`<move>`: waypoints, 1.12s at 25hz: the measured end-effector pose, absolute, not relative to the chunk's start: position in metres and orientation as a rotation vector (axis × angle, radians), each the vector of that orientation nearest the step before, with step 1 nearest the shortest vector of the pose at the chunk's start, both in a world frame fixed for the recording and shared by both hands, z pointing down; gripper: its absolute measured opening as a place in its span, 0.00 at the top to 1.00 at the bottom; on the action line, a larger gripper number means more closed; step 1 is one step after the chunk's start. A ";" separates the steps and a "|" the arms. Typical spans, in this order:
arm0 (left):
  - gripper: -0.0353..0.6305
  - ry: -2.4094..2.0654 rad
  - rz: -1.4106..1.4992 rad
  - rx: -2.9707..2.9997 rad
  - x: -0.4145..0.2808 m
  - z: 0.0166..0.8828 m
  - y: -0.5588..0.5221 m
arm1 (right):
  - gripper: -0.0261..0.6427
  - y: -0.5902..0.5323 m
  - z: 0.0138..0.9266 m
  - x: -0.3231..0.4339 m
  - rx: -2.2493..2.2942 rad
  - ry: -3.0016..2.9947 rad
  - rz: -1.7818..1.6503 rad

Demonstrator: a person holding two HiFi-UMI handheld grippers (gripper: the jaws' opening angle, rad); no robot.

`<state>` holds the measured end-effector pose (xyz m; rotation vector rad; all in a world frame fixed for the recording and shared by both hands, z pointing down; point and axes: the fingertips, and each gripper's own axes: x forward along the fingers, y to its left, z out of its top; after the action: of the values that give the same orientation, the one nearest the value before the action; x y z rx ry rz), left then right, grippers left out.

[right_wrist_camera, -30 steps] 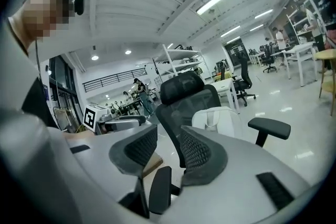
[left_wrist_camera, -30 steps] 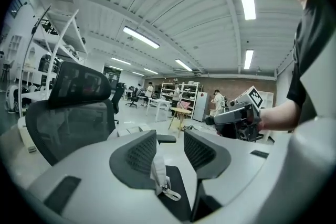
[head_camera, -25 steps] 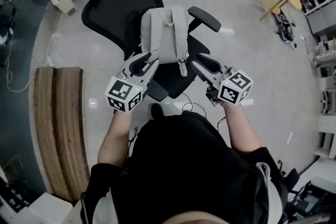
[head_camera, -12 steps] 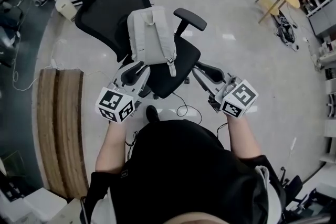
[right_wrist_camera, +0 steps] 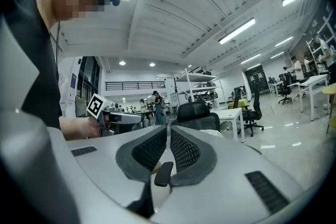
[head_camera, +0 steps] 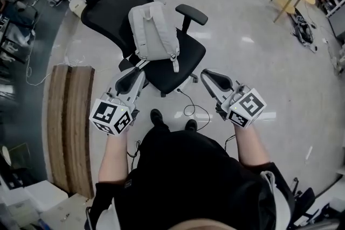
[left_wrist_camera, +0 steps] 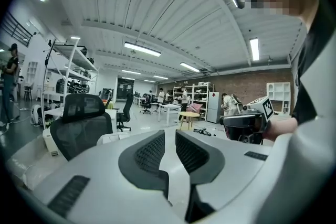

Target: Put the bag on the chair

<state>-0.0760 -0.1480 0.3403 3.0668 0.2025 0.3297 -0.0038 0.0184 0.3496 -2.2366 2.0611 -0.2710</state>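
well ahead of my jaws the bag (head_camera: 153, 29) leans on the chair (head_camera: 180, 59), mostly hidden behind them in my gripper views. left gripper (head_camera: 141, 65) and right gripper (head_camera: 207, 76) are closing on nothing: left narrowly apart, right a slit.

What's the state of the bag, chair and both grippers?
bag: upright on the chair seat, leaning against the backrest.
chair: seat occupied by the bag.
left gripper: jaws closing, narrow gap, nothing between them.
right gripper: jaws closing, almost together, nothing between them.
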 end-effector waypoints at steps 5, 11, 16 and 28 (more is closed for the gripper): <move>0.85 0.199 0.344 3.080 -0.094 0.332 -0.127 | 0.91 0.034 0.346 -0.011 -2.293 1.977 -0.300; 0.85 0.176 0.335 3.098 -0.124 0.334 -0.143 | 0.92 0.025 0.334 -0.011 -2.341 1.890 -0.261; 0.86 0.141 0.351 3.126 -0.156 0.340 -0.180 | 0.92 -0.025 0.323 -0.043 -2.309 1.951 -0.232; 0.88 0.050 0.310 3.105 -0.177 0.340 -0.238 | 0.92 -0.076 0.323 -0.086 -2.291 2.020 -0.243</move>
<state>-0.1773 -0.2383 0.3399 3.1054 0.0499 0.3104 -0.0860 -0.0763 0.3227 -2.2914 2.0197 -0.2430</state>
